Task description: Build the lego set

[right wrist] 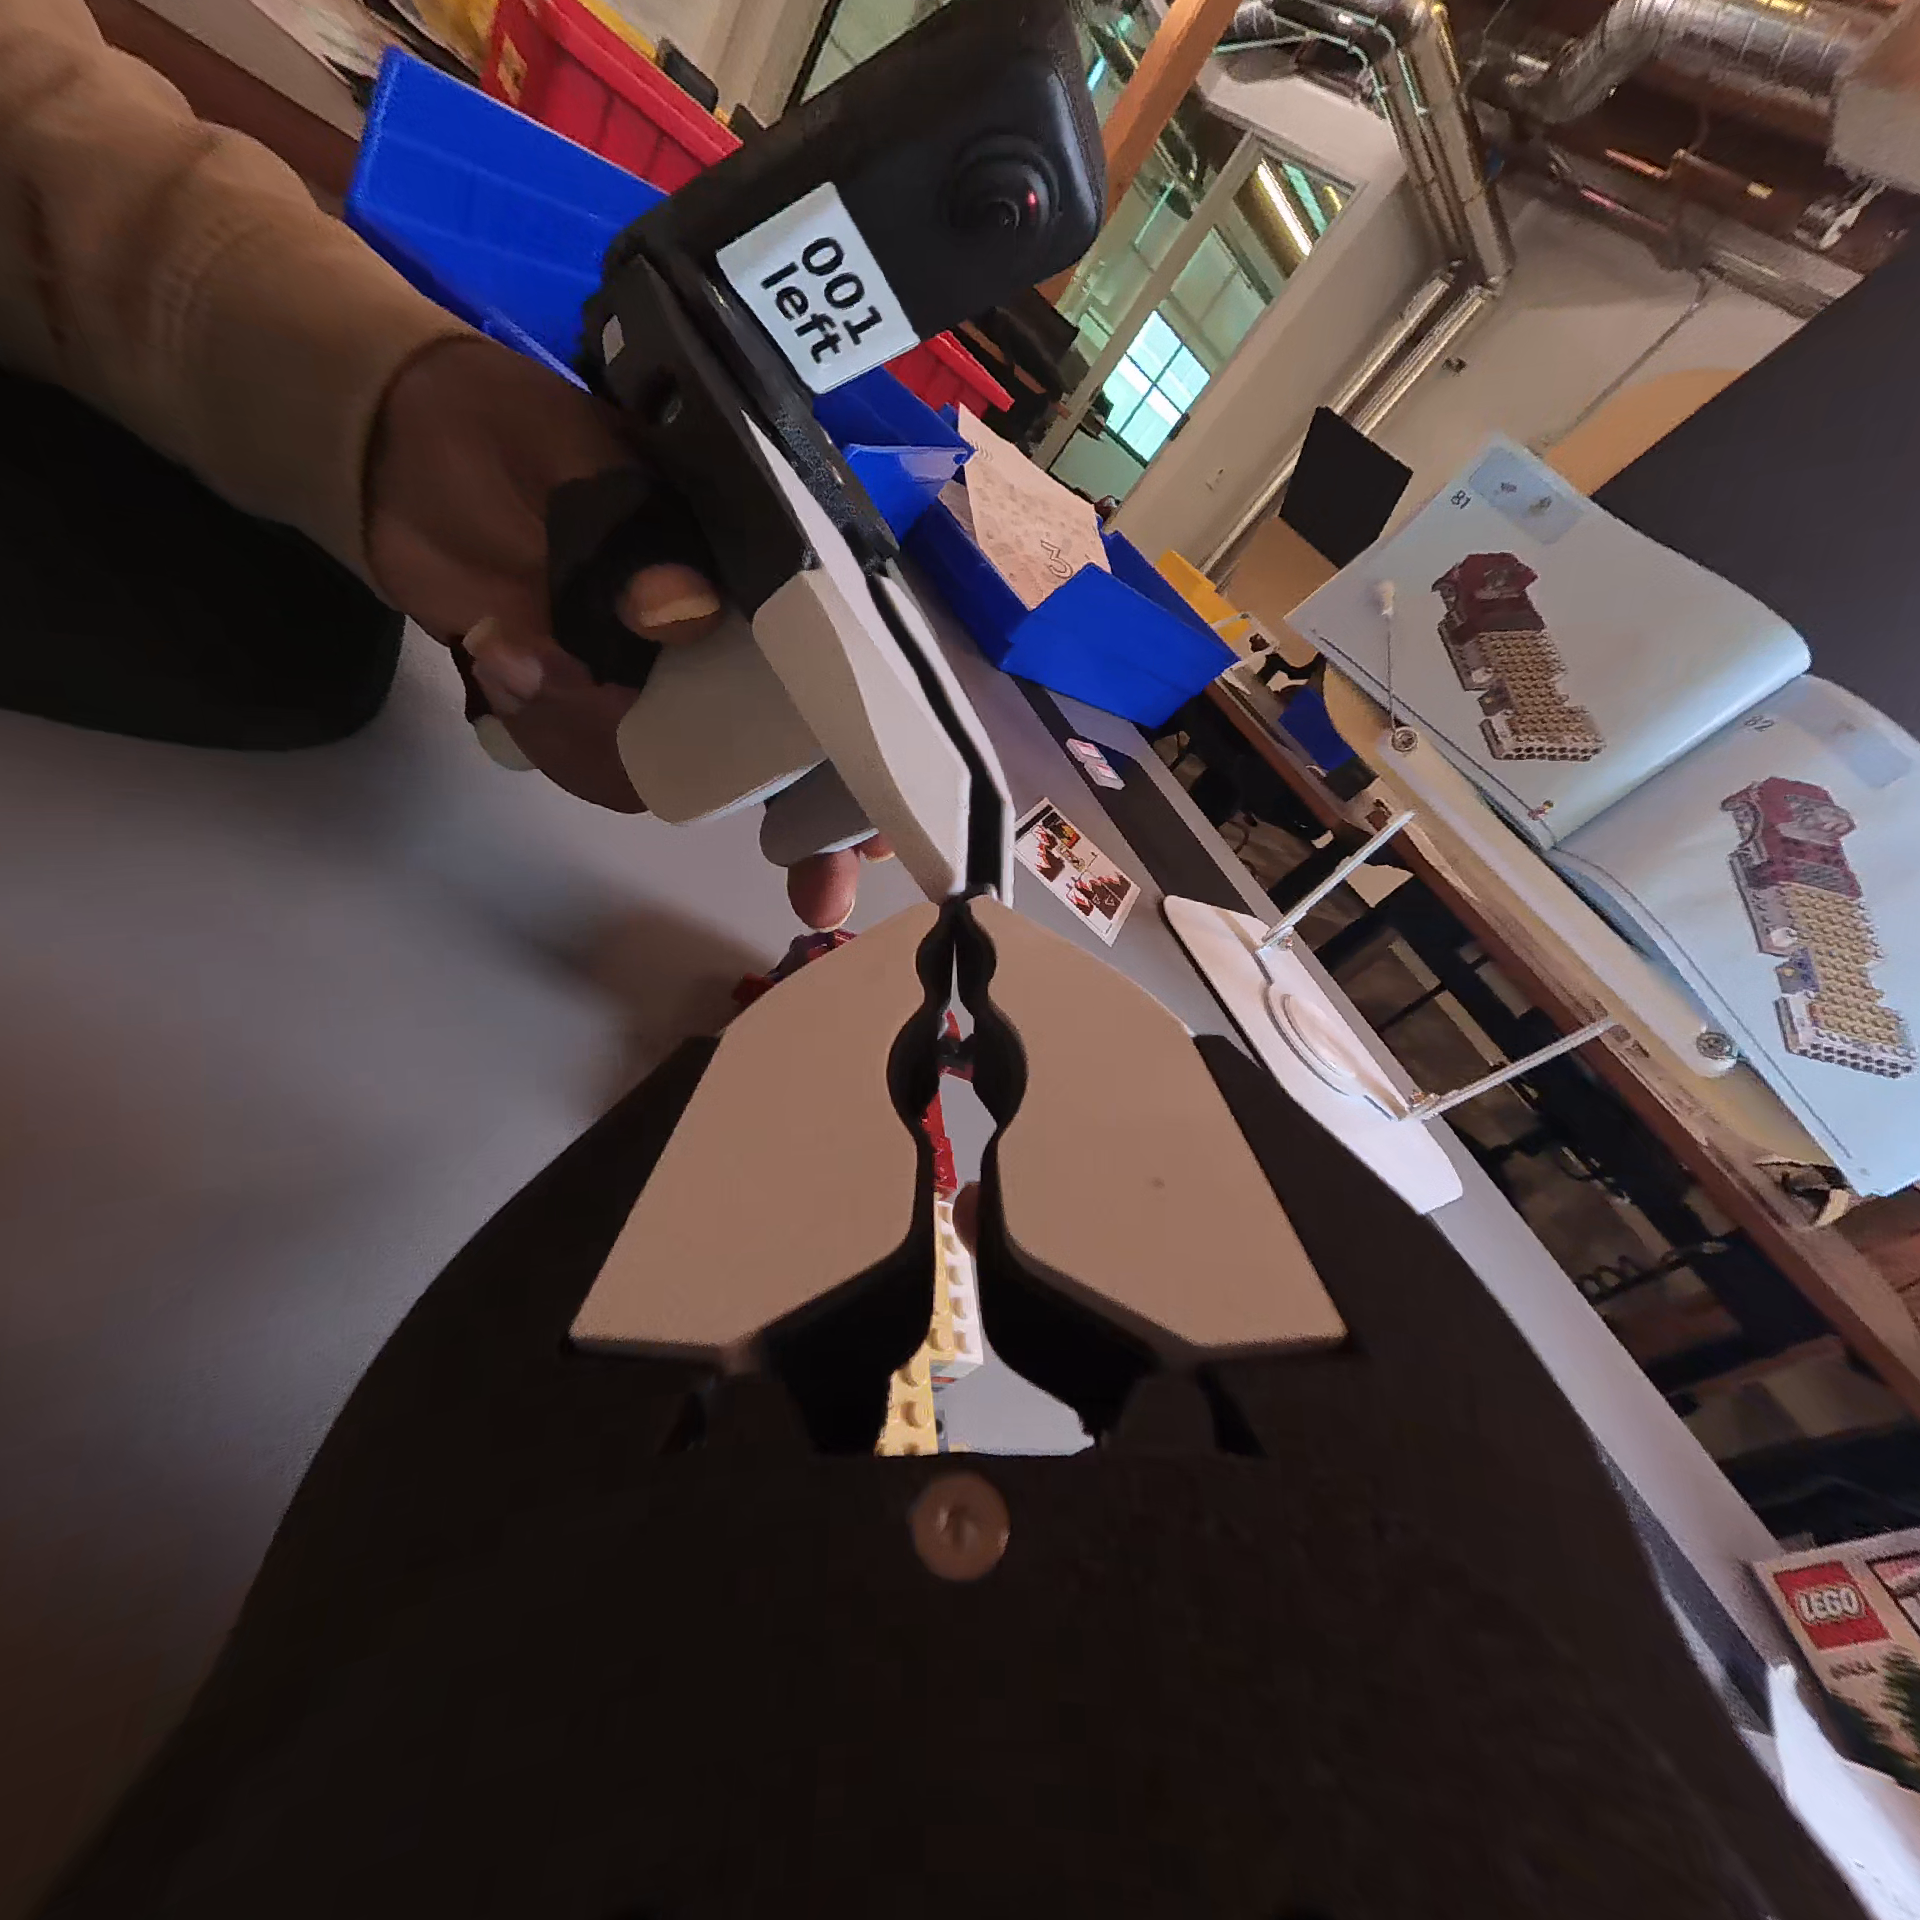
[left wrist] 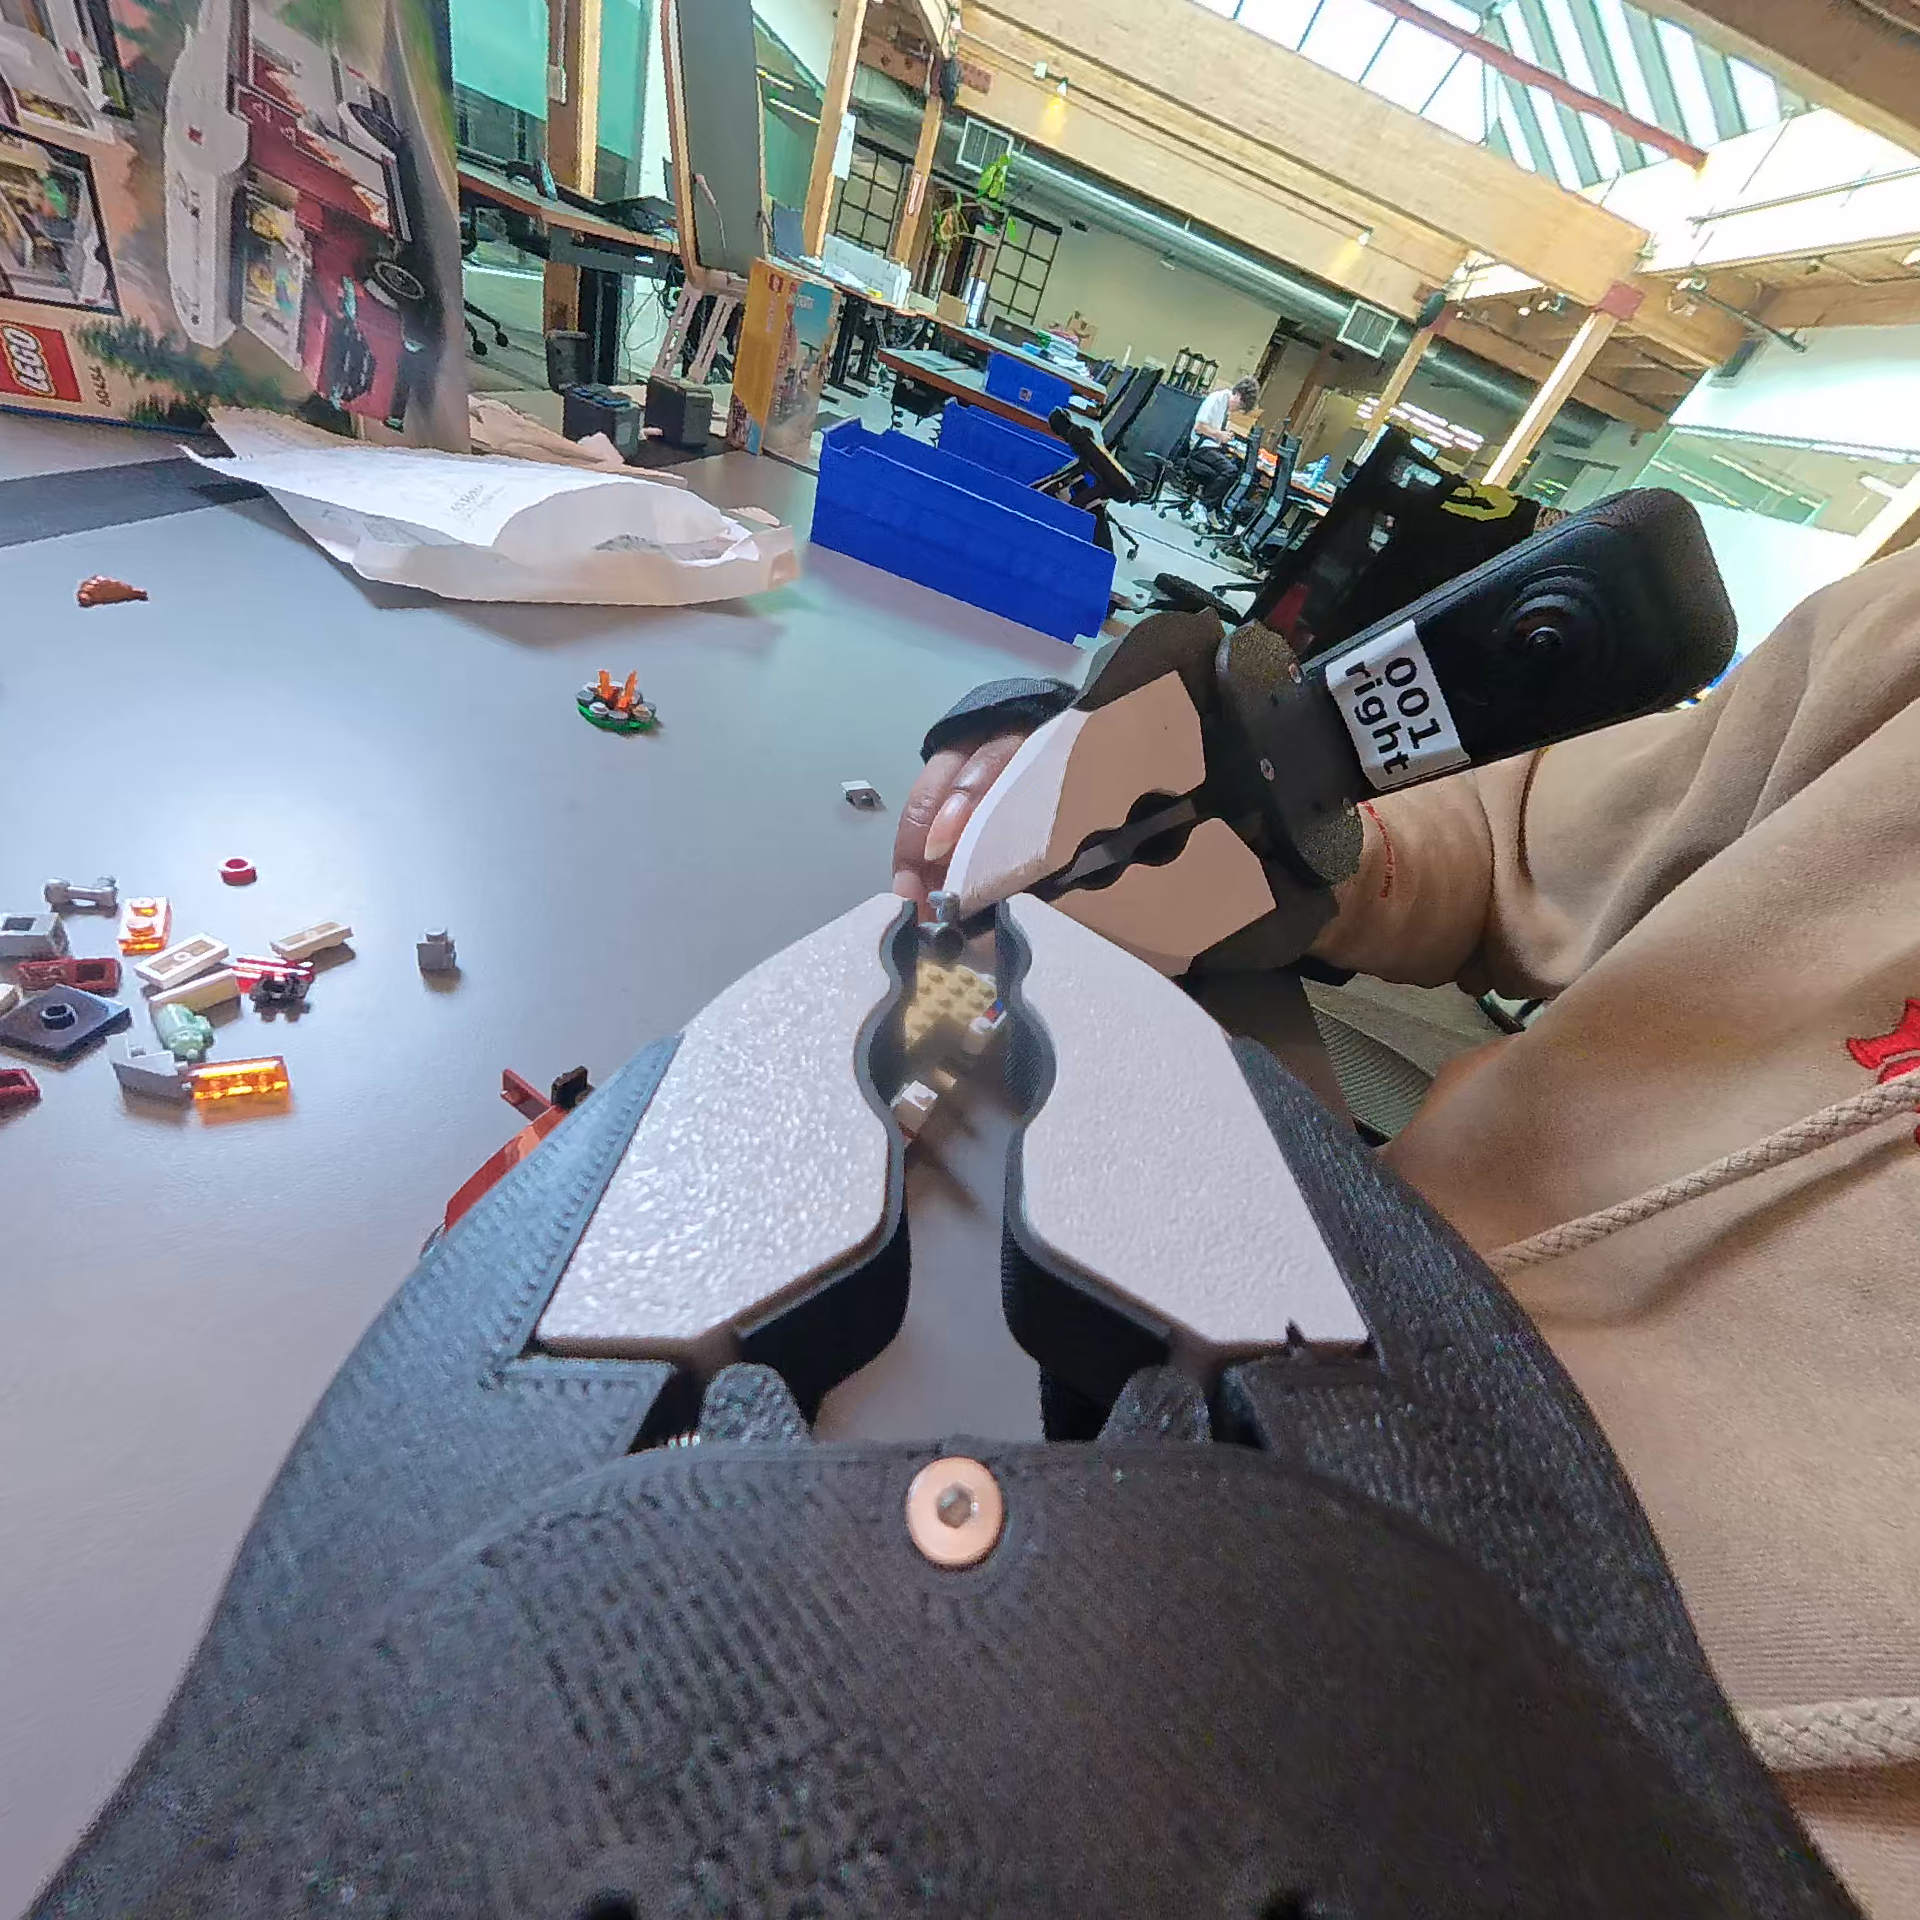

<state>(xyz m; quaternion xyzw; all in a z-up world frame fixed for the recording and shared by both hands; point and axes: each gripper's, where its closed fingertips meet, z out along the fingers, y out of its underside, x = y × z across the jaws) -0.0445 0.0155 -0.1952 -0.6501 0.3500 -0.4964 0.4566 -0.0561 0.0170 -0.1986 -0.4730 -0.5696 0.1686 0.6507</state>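
Hovering just above a tan studded plate (left wrist: 940, 1003), the left gripper (left wrist: 950, 916) stands with fingers apart around a small grey piece (left wrist: 943, 906). The right gripper (left wrist: 975, 914), fingers together, touches that piece. Loose bricks (left wrist: 187, 966) lie well left of the plate.

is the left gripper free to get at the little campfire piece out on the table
Probably yes: the campfire piece stands alone on open table, with nothing between it and the left gripper, though the right gripper crowds its tips.
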